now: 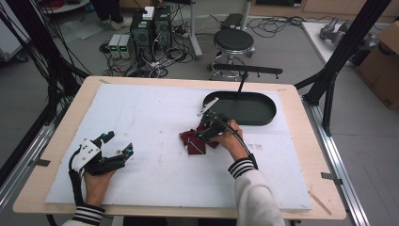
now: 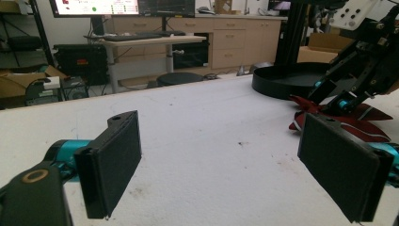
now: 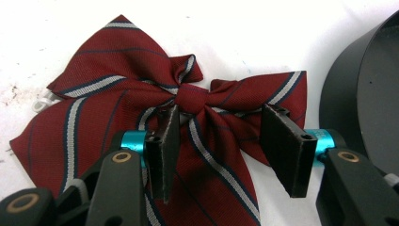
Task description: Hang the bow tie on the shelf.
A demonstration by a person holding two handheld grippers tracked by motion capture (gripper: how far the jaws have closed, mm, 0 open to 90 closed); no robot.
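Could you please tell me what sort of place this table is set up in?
Most likely a lab or workshop: computer towers and tangled cables sit on the floor beyond the table, with a monitor and desk behind.

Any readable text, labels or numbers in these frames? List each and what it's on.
None can be read.
Monitor in the left gripper view: coloured marks and text on the screen, too blurred to read.
White table cover in the high view: faint printed marks right of the right hand, too small to read.
Bow tie, black tray and both grippers: no lettering visible.
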